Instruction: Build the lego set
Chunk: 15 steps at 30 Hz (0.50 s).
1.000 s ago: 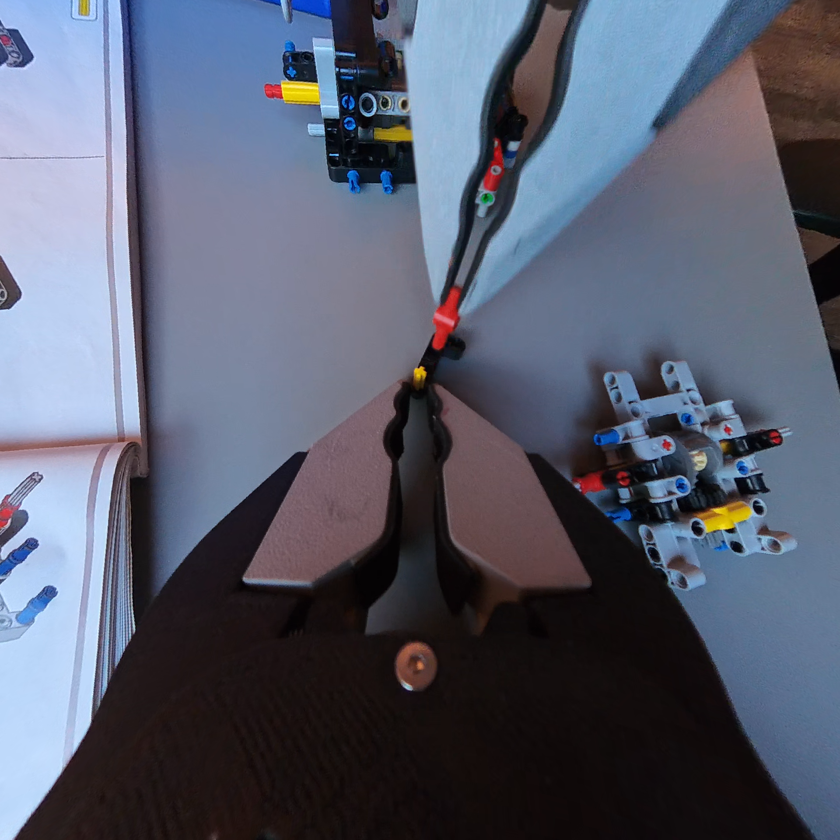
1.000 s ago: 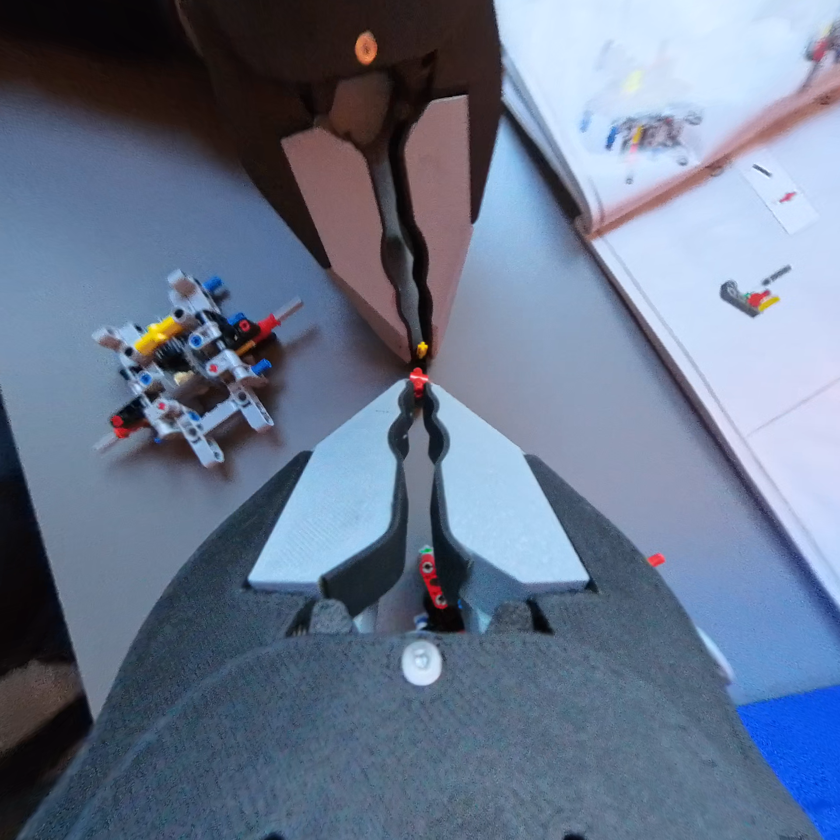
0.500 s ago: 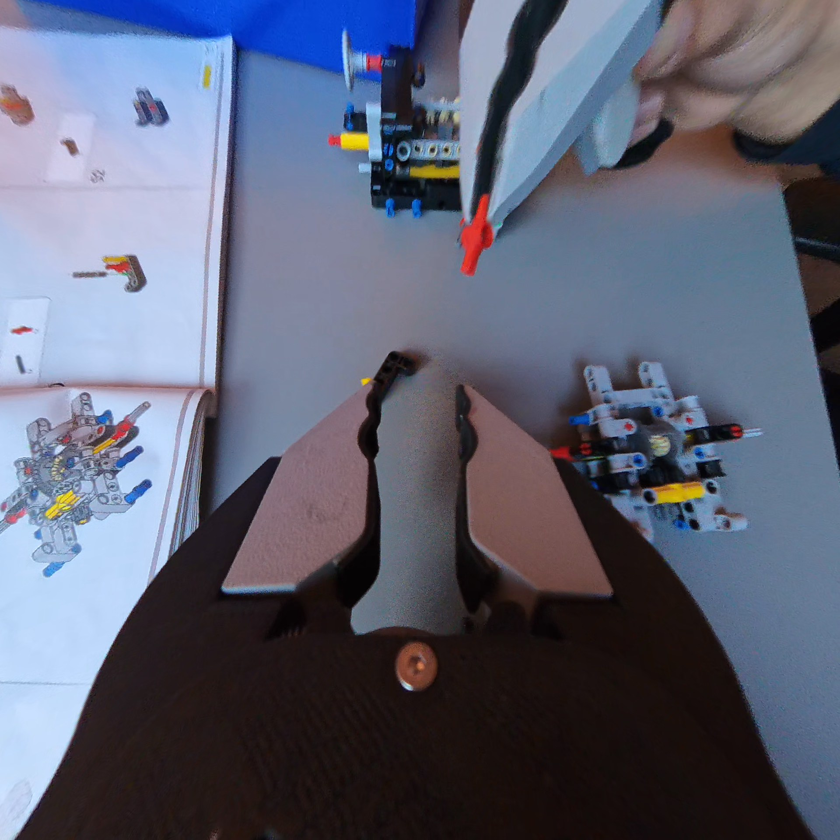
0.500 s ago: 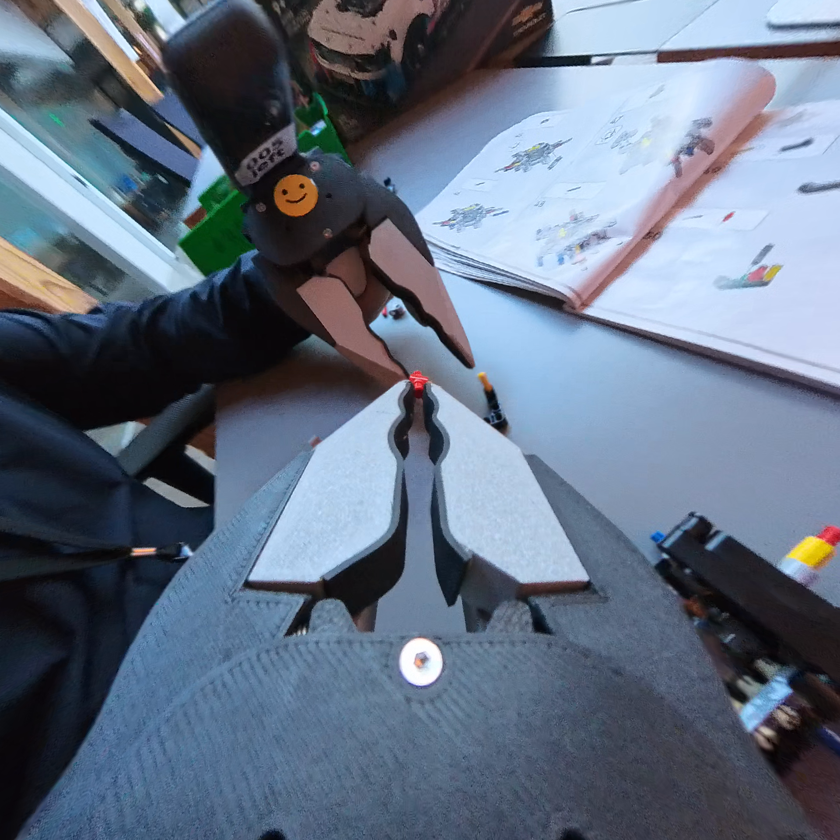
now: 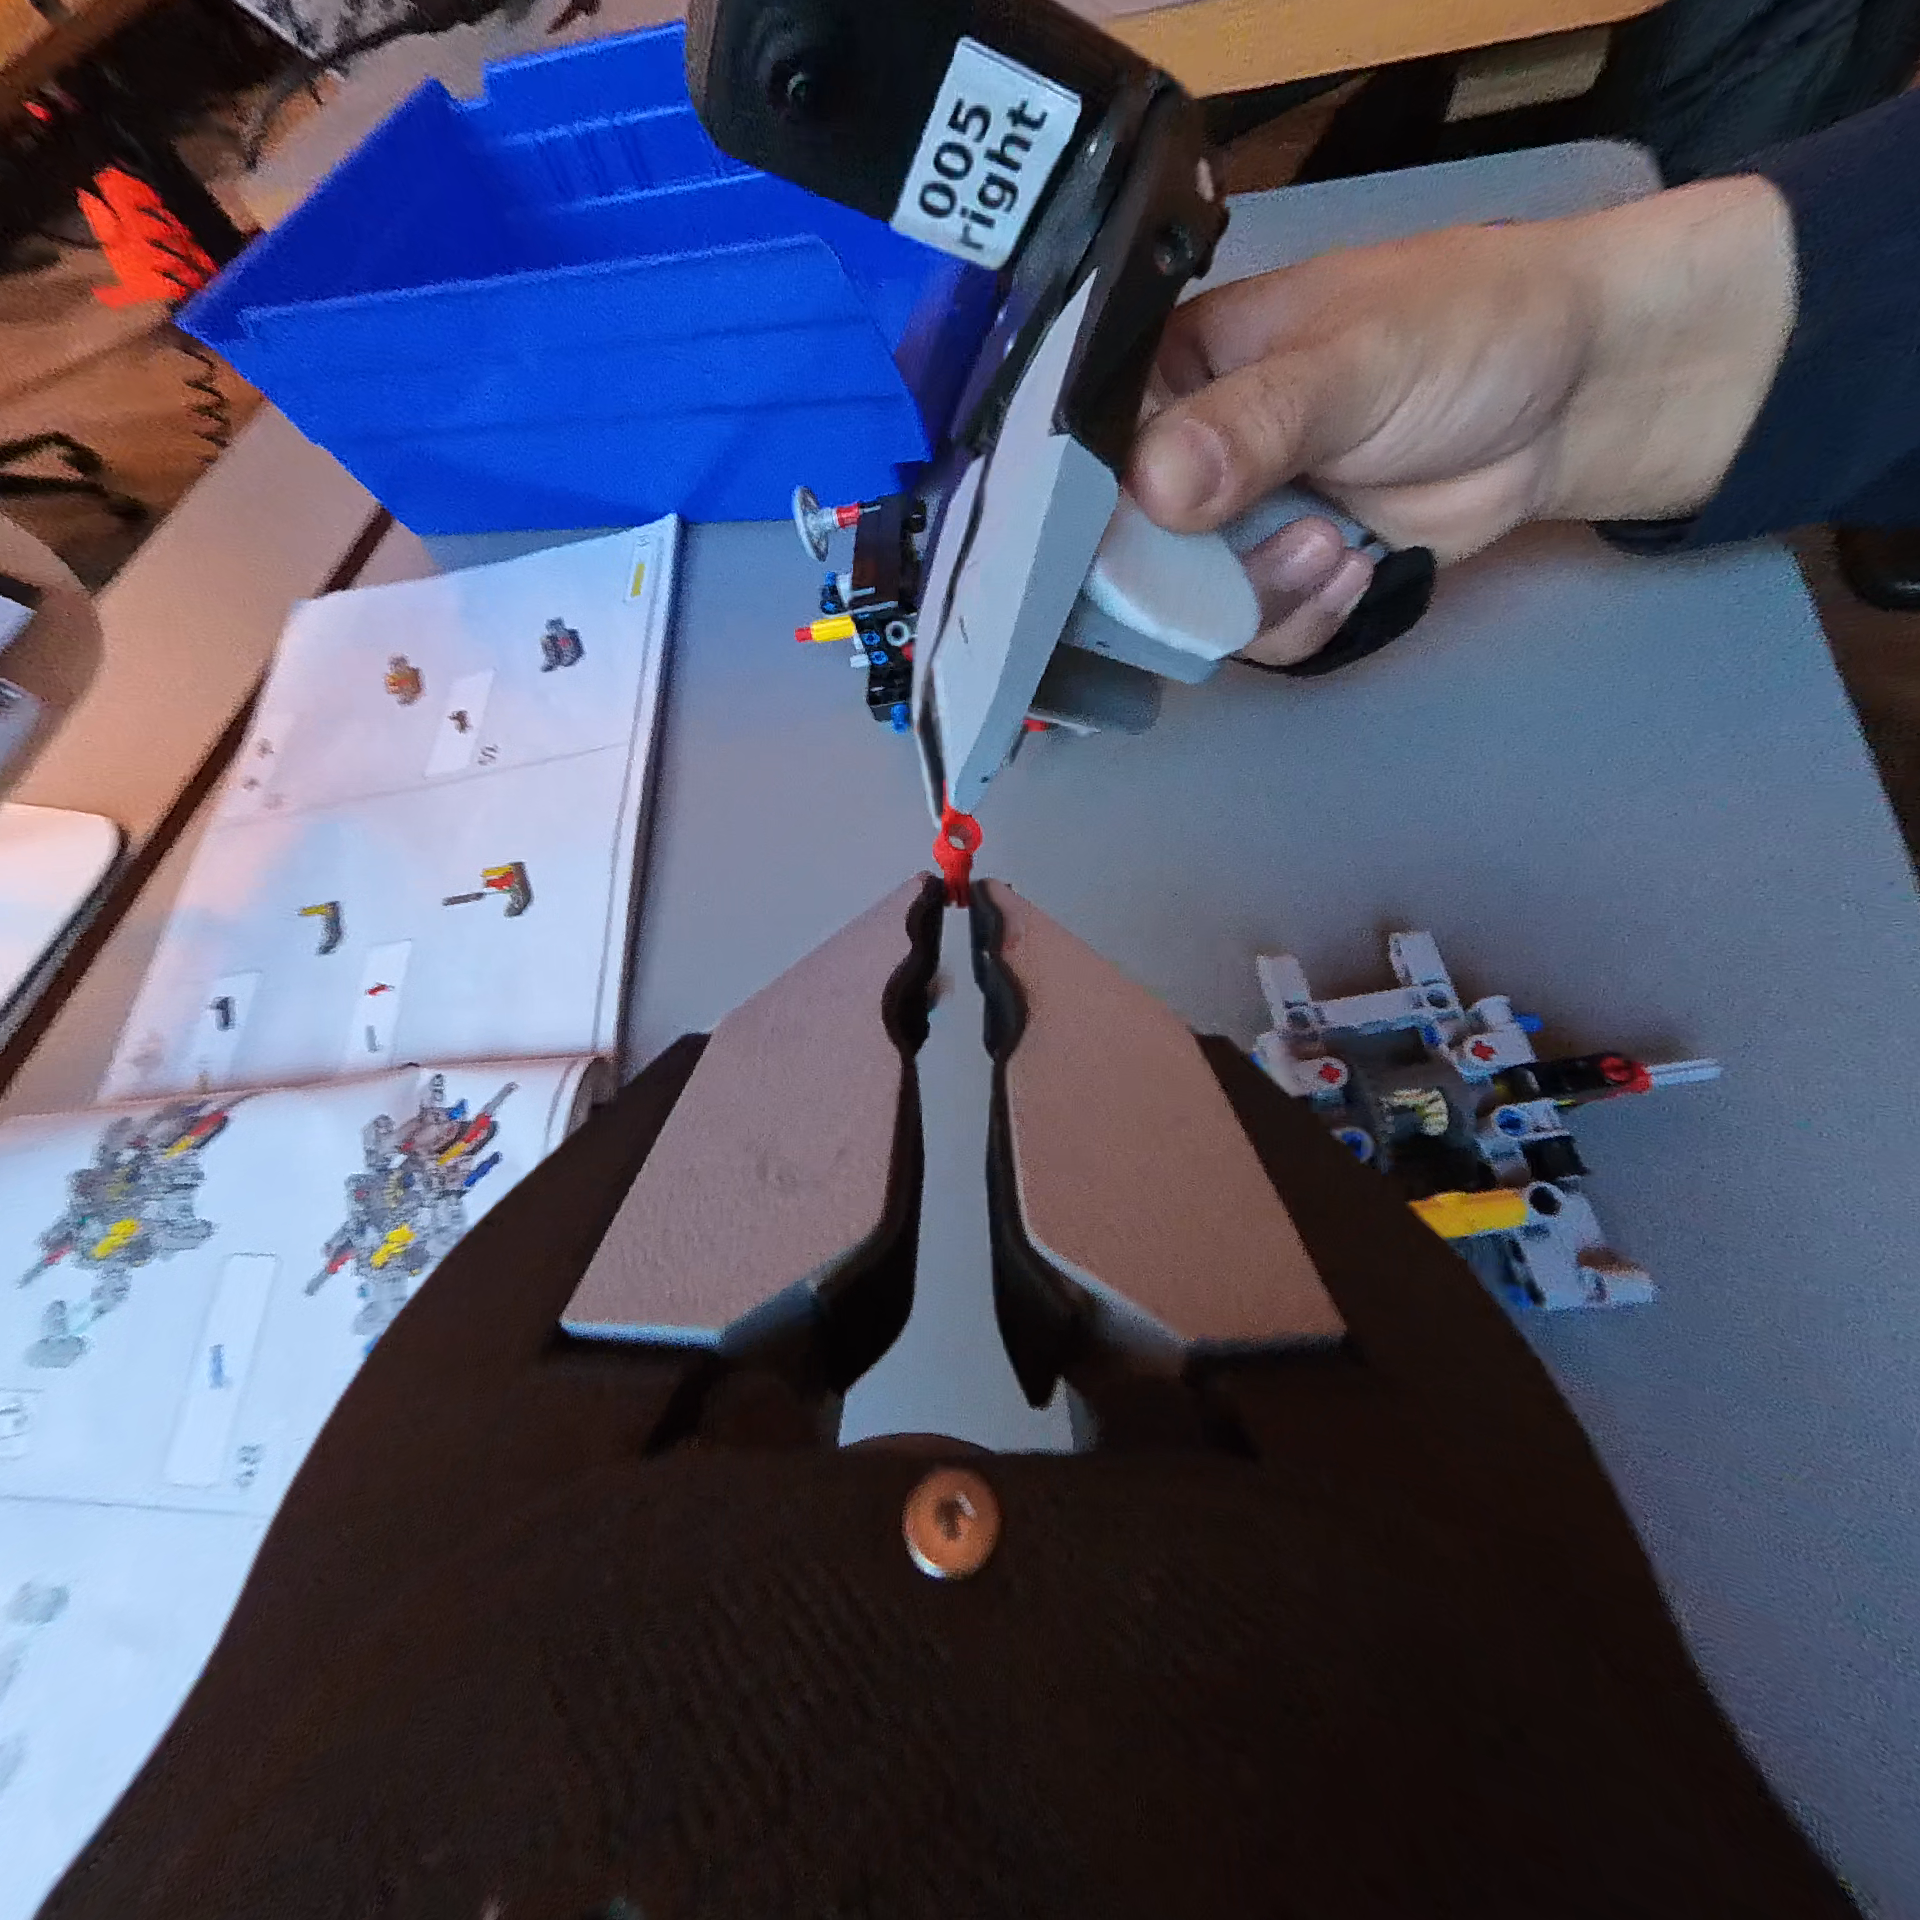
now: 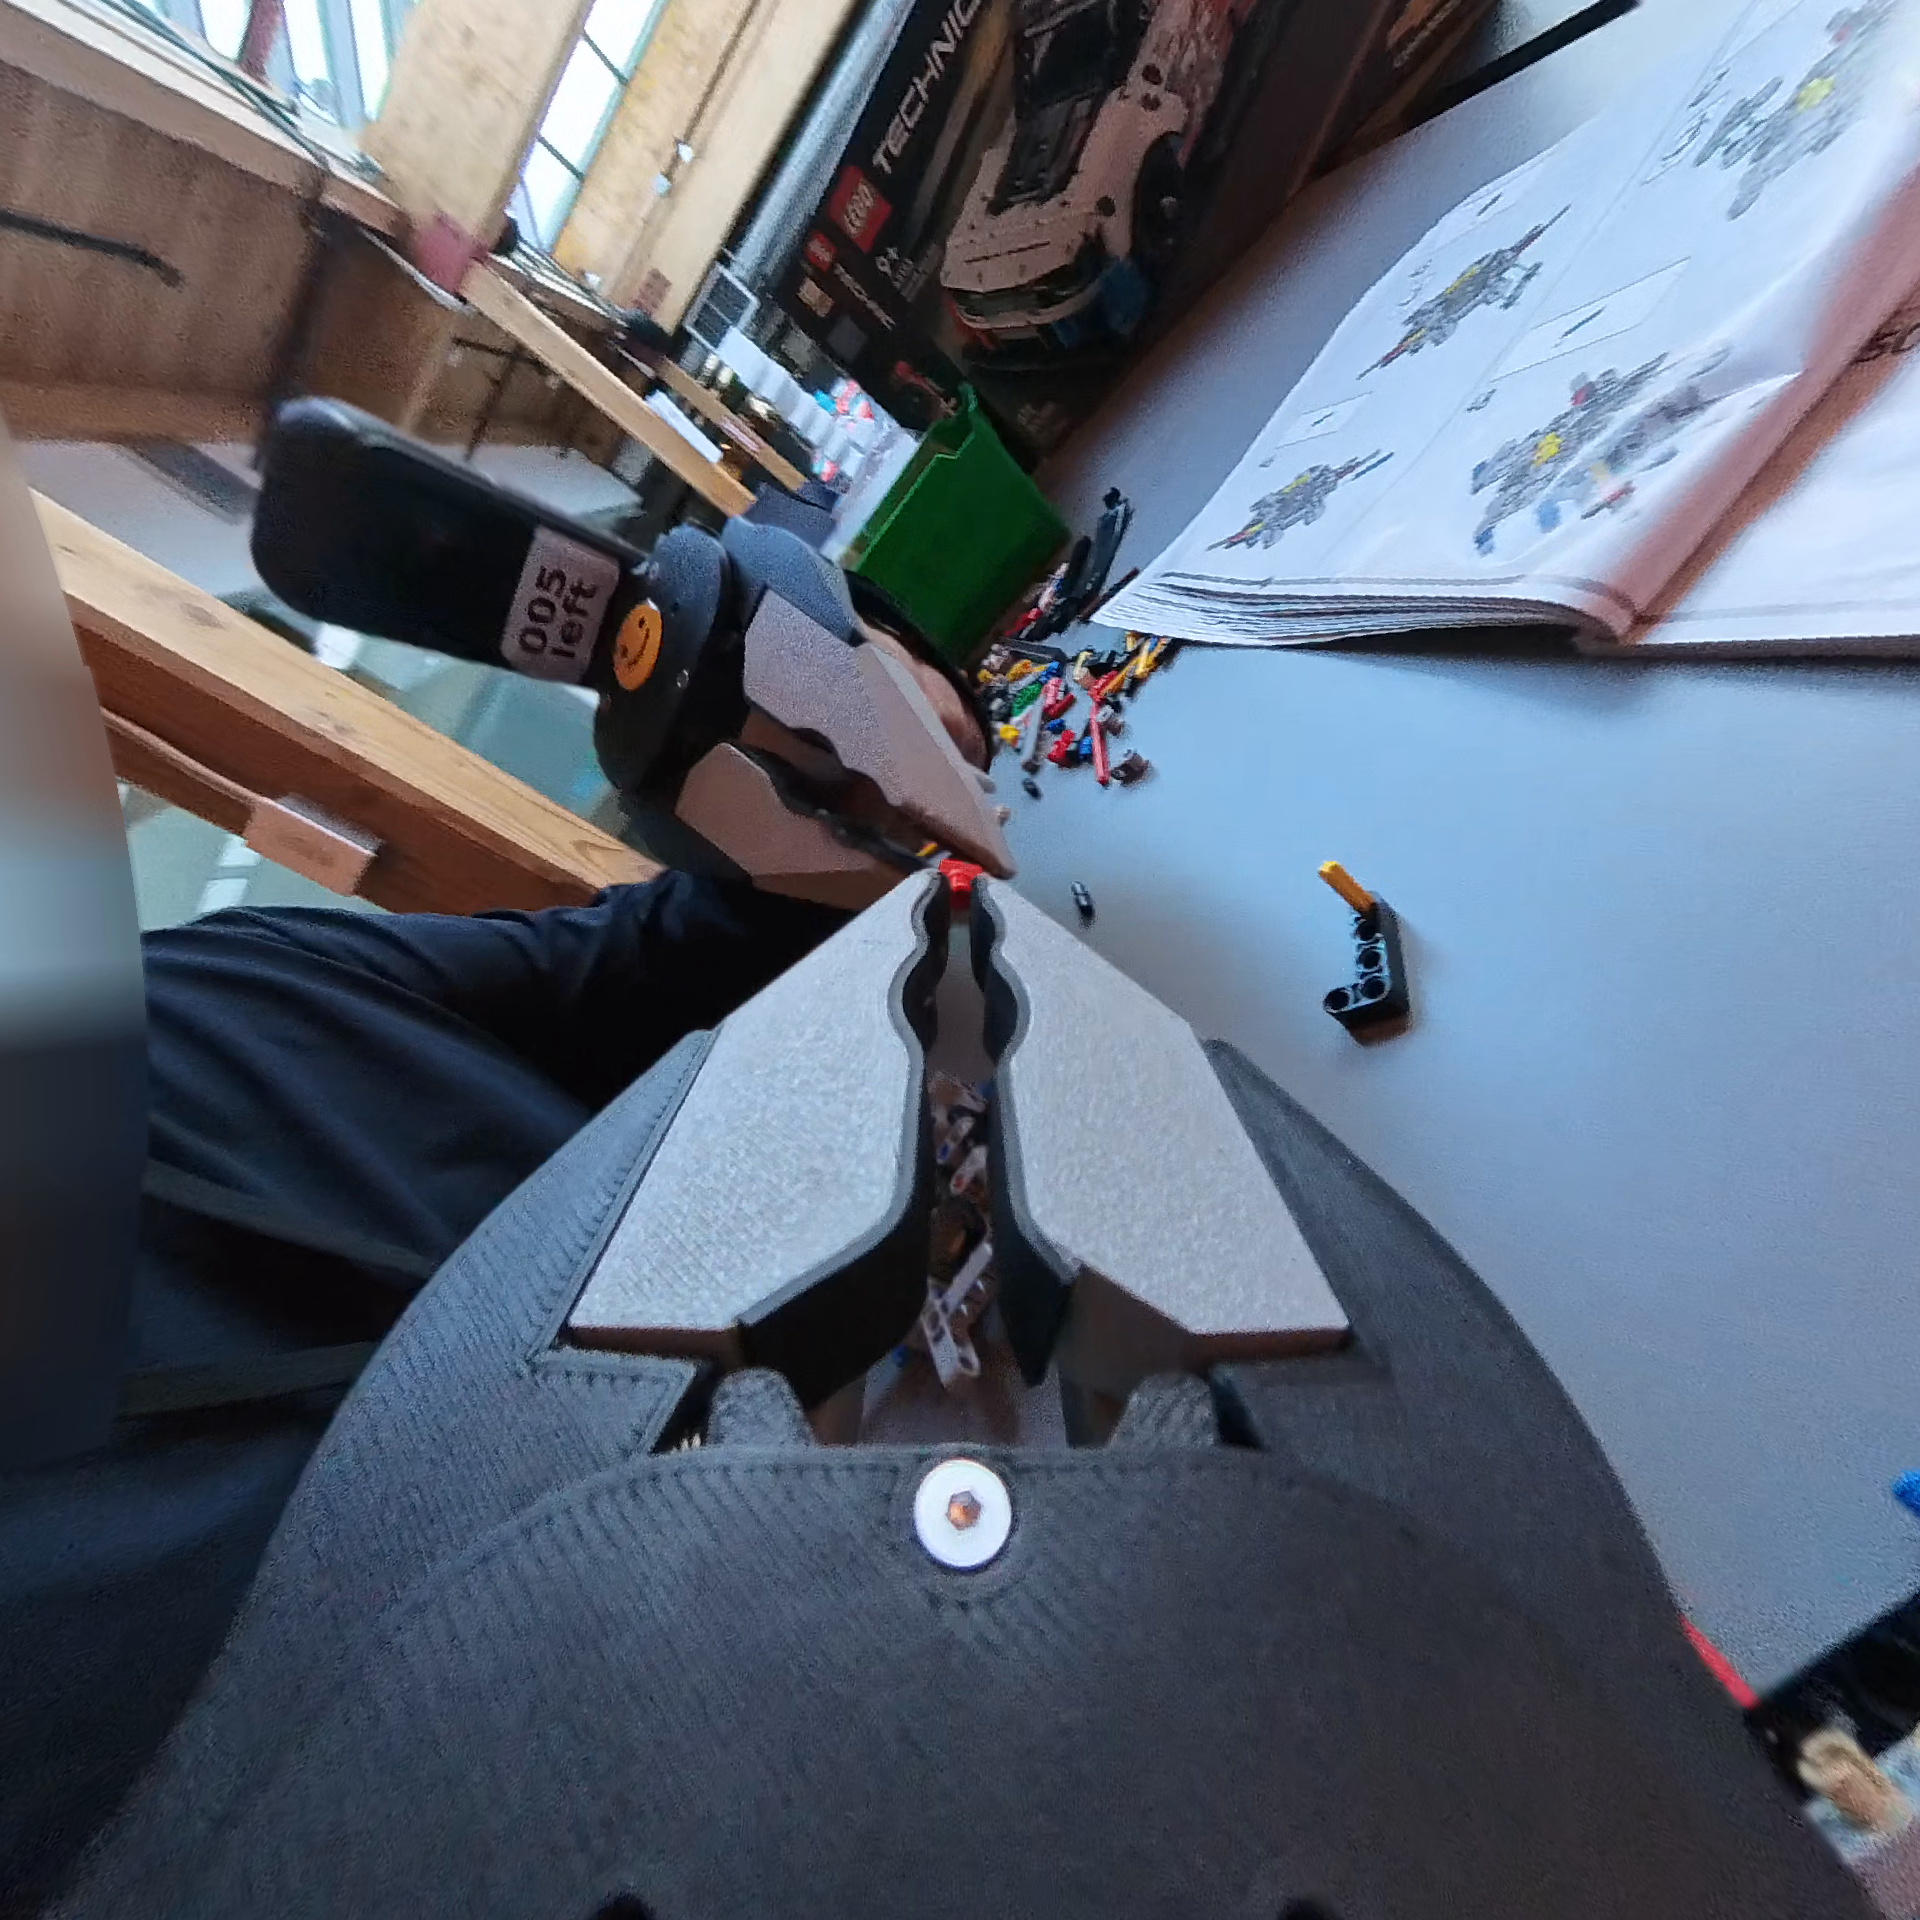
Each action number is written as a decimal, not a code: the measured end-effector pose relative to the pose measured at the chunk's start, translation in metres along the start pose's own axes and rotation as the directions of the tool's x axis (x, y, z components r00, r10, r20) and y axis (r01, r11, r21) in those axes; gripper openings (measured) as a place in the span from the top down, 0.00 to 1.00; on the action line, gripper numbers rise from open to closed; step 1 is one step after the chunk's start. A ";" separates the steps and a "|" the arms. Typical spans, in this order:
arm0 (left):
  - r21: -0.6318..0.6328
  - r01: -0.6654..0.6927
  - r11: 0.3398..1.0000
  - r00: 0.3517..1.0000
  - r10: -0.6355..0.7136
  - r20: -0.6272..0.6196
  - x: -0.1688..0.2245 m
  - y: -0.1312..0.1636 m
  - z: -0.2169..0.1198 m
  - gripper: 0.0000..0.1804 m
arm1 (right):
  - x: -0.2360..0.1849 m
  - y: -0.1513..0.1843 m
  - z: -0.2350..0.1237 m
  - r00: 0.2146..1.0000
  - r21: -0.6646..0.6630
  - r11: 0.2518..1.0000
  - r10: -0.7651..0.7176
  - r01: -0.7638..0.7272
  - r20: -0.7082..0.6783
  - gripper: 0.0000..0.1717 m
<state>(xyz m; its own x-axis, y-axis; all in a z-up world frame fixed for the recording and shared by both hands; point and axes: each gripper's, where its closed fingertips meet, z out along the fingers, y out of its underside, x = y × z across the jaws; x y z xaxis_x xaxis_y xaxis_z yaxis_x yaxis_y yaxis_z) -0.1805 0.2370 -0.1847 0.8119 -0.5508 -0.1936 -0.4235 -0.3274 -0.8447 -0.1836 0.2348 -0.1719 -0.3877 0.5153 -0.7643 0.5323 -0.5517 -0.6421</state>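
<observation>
In the left wrist view, my left gripper (image 5: 954, 902) is shut on the lower stem of a small red connector piece (image 5: 956, 847). The right gripper (image 5: 951, 808), held by a hand (image 5: 1455, 384), comes down from above and pinches the same piece's top end. In the right wrist view, my right gripper (image 6: 958, 896) is shut on the red piece (image 6: 956, 878), and the left gripper (image 6: 971, 857) meets it tip to tip from the upper left. A black L-shaped beam with a yellow pin (image 6: 1374, 971) lies loose on the grey table (image 6: 1558, 831), to the right of the tips.
A grey brick assembly (image 5: 1444, 1112) lies right of my left gripper. A black brick assembly (image 5: 878, 623) stands behind the right gripper, before a blue bin (image 5: 582, 312). An open instruction booklet (image 5: 416, 779) lies at the left. Loose pieces (image 6: 1070, 696), a green bin (image 6: 956, 530) and a large box (image 6: 1039, 208) are farther off. My two grippers' fingertips are within a few centimetres of each other.
My left gripper opened and let go of the black beam with the yellow pin, which now lies on the table. It then shut on the red piece's free end. The right gripper kept the red piece.
</observation>
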 end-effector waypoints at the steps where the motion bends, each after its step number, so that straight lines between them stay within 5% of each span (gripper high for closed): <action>1: -0.005 -0.021 1.000 1.000 0.021 0.014 -0.001 0.001 0.000 0.99 | 0.001 0.000 0.001 1.000 0.004 1.000 0.011 -0.011 0.011 1.00; 10: -0.046 0.136 0.990 0.988 -0.139 -0.073 0.002 0.022 0.011 0.99 | 0.020 0.010 0.003 0.988 -0.065 0.991 -0.124 0.119 -0.094 1.00; 15: -0.035 0.336 0.941 0.923 -0.337 -0.187 0.004 0.020 0.008 0.99 | 0.018 0.012 0.005 0.864 -0.192 0.882 -0.464 0.431 -0.193 0.93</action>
<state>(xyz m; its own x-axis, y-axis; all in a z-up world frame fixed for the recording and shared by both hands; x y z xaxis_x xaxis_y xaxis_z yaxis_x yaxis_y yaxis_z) -0.1829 0.2347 -0.2068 0.8169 -0.5414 0.1991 -0.1394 -0.5202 -0.8426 -0.1880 0.2344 -0.1939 -0.4368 0.8282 -0.3511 0.4466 -0.1391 -0.8838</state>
